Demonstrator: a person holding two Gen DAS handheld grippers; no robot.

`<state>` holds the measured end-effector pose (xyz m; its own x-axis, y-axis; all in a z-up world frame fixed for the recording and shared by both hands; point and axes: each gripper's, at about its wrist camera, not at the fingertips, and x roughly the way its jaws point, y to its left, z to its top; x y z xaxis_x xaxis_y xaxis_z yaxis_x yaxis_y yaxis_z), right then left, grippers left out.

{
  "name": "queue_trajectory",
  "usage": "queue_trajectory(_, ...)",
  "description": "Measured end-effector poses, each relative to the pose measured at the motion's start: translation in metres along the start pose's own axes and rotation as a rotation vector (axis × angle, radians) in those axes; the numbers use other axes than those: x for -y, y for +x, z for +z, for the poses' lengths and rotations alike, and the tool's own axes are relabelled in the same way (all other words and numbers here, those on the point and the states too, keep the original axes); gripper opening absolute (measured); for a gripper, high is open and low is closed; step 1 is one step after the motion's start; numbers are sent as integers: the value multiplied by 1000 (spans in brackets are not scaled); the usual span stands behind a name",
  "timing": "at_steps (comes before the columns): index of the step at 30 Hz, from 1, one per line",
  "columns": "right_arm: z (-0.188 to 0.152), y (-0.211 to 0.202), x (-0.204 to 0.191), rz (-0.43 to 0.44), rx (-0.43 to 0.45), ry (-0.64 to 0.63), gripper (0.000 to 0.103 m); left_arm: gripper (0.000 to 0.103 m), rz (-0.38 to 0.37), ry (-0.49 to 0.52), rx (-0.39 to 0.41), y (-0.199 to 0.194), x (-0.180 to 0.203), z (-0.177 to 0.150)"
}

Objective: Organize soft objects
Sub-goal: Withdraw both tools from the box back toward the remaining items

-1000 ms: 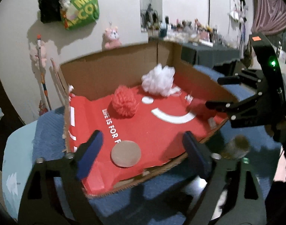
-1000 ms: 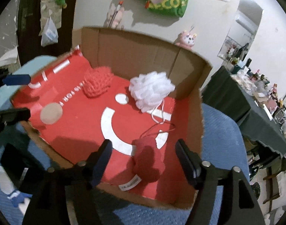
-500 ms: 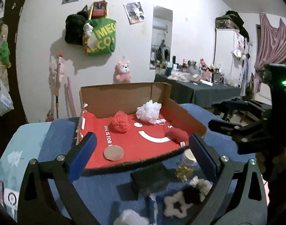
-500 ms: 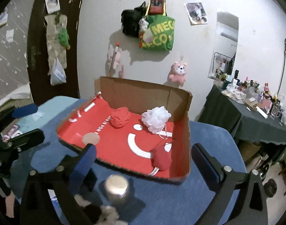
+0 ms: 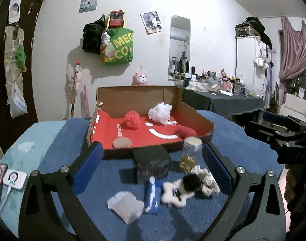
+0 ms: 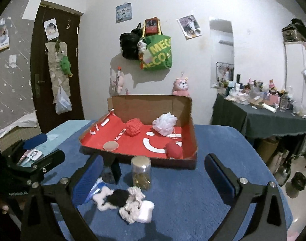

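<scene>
Three soft pieces already in the cardboard box [image 6: 190, 132]: red pouf [image 6: 134, 127], white pouf [image 6: 166, 123], red plush [image 6: 174, 150]. Outside on the blue cloth [image 6: 223, 140], apparently awaiting sorting: fluffy scrunchies [image 6: 120, 198]. Left gripper [image 5: 153, 160] and right gripper [image 6: 153, 172] spread wide, just opened, holding nothing.

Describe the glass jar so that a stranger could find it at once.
Start at the cardboard box on the blue table. Just in front of its near wall stands the jar, beside a black box. It alone is see-through, with a metal lid and gold bits inside.
</scene>
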<state>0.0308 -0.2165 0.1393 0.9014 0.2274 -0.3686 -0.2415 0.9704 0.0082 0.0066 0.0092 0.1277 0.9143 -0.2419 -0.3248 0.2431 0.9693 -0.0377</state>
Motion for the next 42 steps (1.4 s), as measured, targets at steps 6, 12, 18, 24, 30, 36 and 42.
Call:
queue_trajectory(6,-32,-13,-7,-42,37,6,103,101,20,17,-7,-4,4,-18)
queue_trajectory(12,-57,-12,-8,-66,37,39,103,101,24,-22,-47,1,-1,-40)
queue_trajectory(18,-78,-1,-8,-94,5,36,103,101,35,-46,-115,15,-4,-63)
queue_trajectory(24,-99,14,-6,-105,-65,38,103,101,44,-75,-189,29,-9,-77)
queue_trajectory(30,-105,25,-1,-88,-106,53,103,101,58,-105,-240,37,-20,-80)
queue_trajectory(36,-104,36,4,-53,-147,74,103,101,55,-118,-298,46,-35,-77)
queue_trajectory(42,-100,47,1,-11,-168,53,103,101,50,-86,-364,54,-45,-78)
